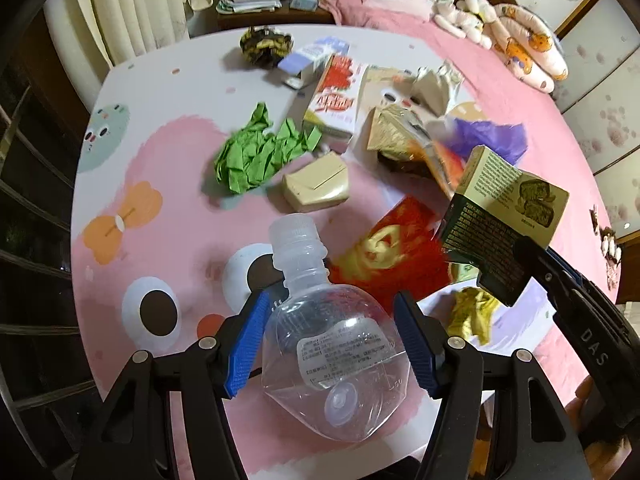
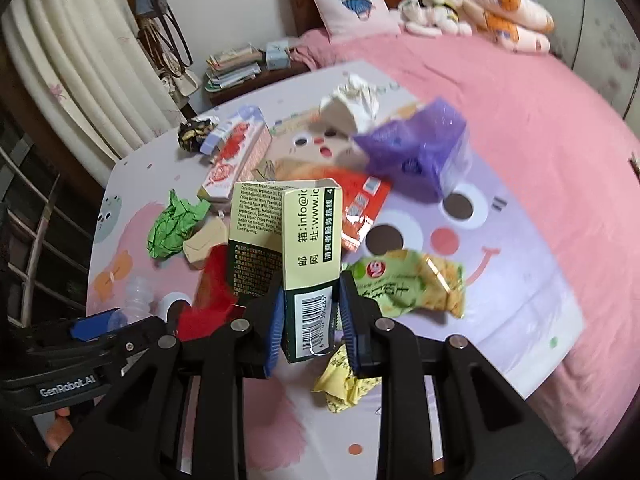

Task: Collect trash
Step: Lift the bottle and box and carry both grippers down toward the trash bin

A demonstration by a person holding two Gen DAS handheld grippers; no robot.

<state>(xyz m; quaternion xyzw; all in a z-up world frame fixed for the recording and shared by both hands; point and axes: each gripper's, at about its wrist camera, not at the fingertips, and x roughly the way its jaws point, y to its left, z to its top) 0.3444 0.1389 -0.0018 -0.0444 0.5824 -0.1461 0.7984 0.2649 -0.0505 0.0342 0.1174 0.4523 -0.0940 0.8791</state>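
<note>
My left gripper (image 1: 334, 344) is shut on a clear plastic bottle (image 1: 332, 344) with a white cap, held above the cartoon mat (image 1: 168, 208). My right gripper (image 2: 312, 320) is shut on a green and cream cardboard box (image 2: 308, 248), lifted above the mat; the box also shows in the left wrist view (image 1: 500, 220). Trash lies on the mat: crumpled green paper (image 1: 260, 148), a beige small carton (image 1: 316, 184), a red packet (image 1: 396, 256), a red-and-white carton (image 1: 336, 96), a purple bag (image 2: 416, 148), a green snack bag (image 2: 408, 284) and a yellow wrapper (image 2: 344, 380).
The mat lies on a pink bed (image 2: 540, 120) with a pillow (image 2: 348, 4) and plush toys (image 2: 480, 4) at the headboard. A bedside stand with stacked books (image 2: 236, 68) and curtains (image 2: 80, 64) are at the left. A dark crumpled wrapper (image 1: 264, 44) lies at the mat's far edge.
</note>
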